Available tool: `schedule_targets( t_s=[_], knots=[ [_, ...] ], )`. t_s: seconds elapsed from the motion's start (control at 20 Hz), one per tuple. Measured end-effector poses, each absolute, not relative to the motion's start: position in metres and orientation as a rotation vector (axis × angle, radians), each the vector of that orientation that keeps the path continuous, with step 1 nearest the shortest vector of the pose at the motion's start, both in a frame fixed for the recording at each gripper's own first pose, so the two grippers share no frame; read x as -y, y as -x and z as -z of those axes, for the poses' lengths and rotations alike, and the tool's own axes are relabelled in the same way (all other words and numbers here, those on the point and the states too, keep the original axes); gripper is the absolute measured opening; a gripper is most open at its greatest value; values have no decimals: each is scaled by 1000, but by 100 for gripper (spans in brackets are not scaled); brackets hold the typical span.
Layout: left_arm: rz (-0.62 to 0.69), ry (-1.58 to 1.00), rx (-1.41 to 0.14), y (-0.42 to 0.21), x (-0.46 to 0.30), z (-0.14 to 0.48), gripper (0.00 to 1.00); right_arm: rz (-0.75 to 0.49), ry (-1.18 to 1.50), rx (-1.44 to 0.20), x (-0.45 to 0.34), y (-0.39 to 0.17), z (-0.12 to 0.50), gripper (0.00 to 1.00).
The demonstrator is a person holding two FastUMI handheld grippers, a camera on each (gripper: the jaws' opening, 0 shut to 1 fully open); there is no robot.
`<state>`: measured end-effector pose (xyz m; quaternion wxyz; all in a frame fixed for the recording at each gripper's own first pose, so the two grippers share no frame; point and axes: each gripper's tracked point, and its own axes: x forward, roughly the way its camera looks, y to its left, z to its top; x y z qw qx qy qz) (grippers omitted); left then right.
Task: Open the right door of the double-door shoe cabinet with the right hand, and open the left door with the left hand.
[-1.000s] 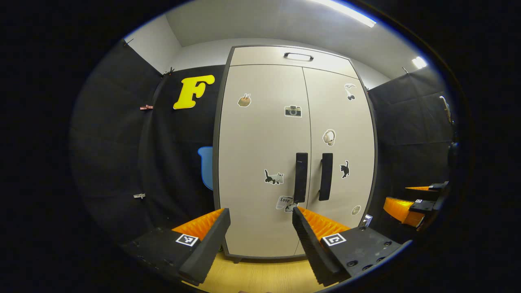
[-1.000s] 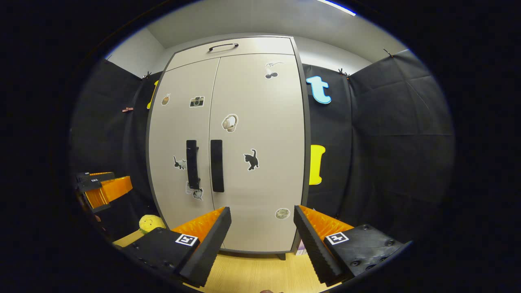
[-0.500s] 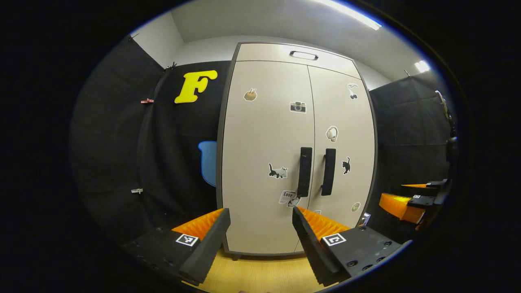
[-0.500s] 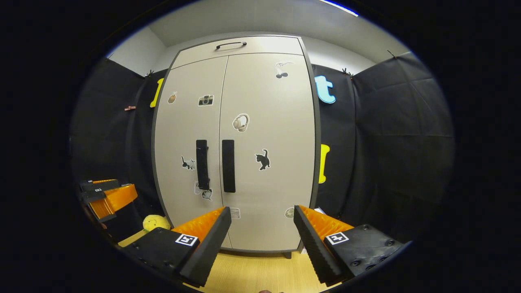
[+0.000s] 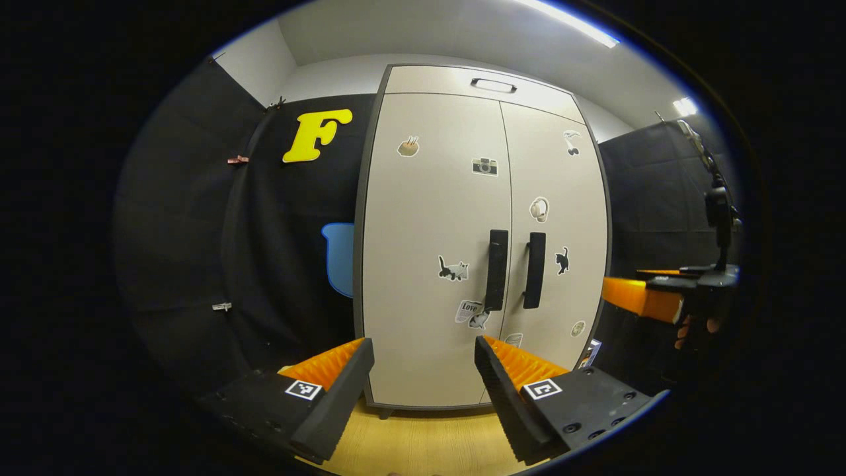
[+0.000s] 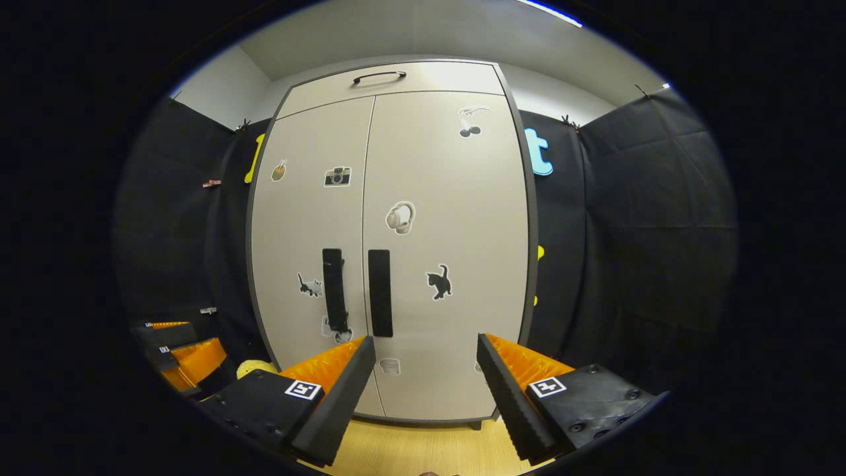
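Observation:
A tall beige double-door shoe cabinet (image 5: 429, 218) (image 6: 449, 218) stands ahead with both doors closed. Two black vertical handles sit side by side at the centre seam: the left door's handle (image 5: 496, 270) (image 6: 334, 289) and the right door's handle (image 5: 534, 270) (image 6: 379, 292). My left gripper (image 5: 424, 360) is open, well short of the cabinet, below and left of the handles. My right gripper (image 6: 426, 357) is open too, some way off, below and right of the handles. The right gripper (image 5: 651, 297) shows at the right edge of the left gripper view, and the left gripper (image 6: 182, 344) at the lower left of the right gripper view.
Stickers dot both doors. A shallow top panel with a black handle (image 5: 494, 84) caps the cabinet. Black cloth walls flank it on both sides. A yellow soft toy (image 6: 254, 367) lies on the wooden floor (image 5: 423, 443) at the cabinet's left foot.
My right gripper has risen and drawn closer to the cabinet, so the handles sit lower in its view. My left gripper has shifted slightly; both stay open.

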<state>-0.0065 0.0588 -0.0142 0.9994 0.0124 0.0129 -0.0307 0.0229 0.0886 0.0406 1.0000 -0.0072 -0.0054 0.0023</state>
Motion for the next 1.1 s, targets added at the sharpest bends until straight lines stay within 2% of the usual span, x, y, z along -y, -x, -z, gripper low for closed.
schedule_targets(
  t_s=[0.35, 0.5, 0.9, 1.1],
  knots=[
    [23, -9, -51, 14, -78, 27, 95, -49, 20, 23, -123, -77, -64, 98],
    [-1, 3, -64, 17, -90, 32, 95, -32, 35, 20, -126, -106, -66, 98],
    [-40, -5, -81, 29, -108, 42, 95, -20, 53, -25, -141, -161, -46, 98],
    [-68, -7, -79, 32, -118, 41, 95, -14, 65, -57, -147, -173, -38, 94]
  ],
)
